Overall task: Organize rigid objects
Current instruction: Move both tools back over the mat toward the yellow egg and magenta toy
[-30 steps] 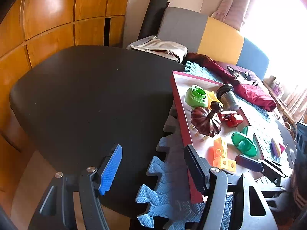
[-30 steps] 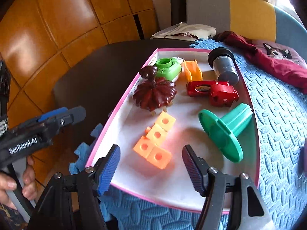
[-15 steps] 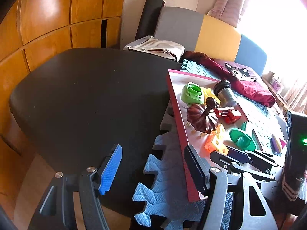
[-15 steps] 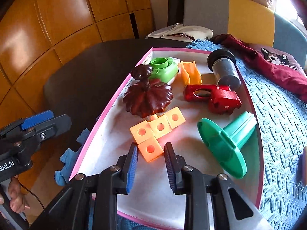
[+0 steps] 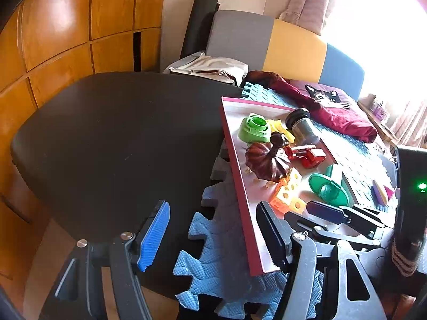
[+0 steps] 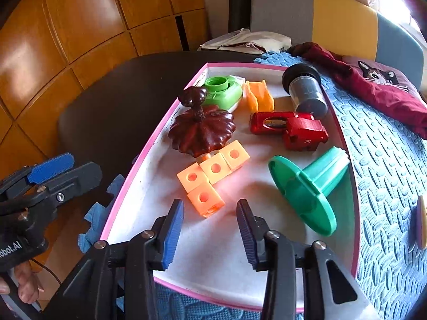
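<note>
A pink-rimmed white tray (image 6: 149, 144) holds an orange cube cluster (image 6: 210, 173), a brown pumpkin (image 6: 202, 130), a green flanged spool (image 6: 307, 184), a red block piece (image 6: 291, 129), a lime green cap (image 6: 221, 92), an orange clip (image 6: 259, 96) and a grey cylinder (image 6: 304, 90). My right gripper (image 6: 210, 229) is open and empty, just in front of the cube cluster. My left gripper (image 5: 213, 234) is open and empty over the black table's (image 5: 106, 138) edge, left of the tray (image 5: 240, 186). The right gripper also shows in the left wrist view (image 5: 320, 210).
A blue foam mat (image 6: 387, 173) lies under the tray, with a maroon cloth (image 6: 373, 90) at the back right. A chair (image 6: 320, 18) and wooden wall panels (image 6: 66, 26) stand behind. A yellow-purple piece (image 5: 379, 192) lies on the mat right of the tray.
My right gripper narrowed half a second ago and has opened wider again, near the orange cubes. The cube cluster shifted toward the pumpkin. The left gripper stayed open, nearly still.
</note>
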The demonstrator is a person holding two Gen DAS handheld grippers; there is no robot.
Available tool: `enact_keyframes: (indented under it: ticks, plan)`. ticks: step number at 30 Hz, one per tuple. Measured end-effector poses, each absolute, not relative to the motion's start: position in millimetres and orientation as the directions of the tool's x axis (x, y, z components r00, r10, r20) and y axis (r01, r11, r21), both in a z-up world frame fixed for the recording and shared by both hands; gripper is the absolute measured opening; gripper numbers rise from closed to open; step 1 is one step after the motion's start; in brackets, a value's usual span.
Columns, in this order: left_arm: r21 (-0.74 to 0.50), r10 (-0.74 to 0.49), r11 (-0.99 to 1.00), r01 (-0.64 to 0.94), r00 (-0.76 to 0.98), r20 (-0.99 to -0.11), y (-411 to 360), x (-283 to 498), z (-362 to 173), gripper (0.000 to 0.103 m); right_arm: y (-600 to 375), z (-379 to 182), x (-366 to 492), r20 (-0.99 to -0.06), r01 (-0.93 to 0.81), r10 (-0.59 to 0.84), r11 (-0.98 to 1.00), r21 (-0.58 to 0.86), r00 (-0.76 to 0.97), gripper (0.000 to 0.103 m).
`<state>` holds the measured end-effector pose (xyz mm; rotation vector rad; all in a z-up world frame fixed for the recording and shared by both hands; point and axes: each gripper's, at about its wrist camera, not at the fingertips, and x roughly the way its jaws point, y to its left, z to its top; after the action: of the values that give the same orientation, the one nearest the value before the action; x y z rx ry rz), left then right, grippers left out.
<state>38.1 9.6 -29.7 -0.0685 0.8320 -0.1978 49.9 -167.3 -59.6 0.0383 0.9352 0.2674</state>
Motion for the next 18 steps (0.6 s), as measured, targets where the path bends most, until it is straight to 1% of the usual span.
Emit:
enact_keyframes:
  ticks: [7,18]
  plan:
    - [-0.127,-0.206,0.978,0.167,0.660,-0.722,3.7,34.6,-26.4,0.068,-173.0,-44.8,38.4,-0.762,-0.209,0.235,0.969,0.133,0.603,0.045]
    - [-0.097,-0.209,0.975,0.202,0.666,-0.716,-8.7,27.2,-21.8,0.068,-200.6,-32.9,30.7,-0.738,-0.148,0.195,0.980,0.130,0.646,0.045]
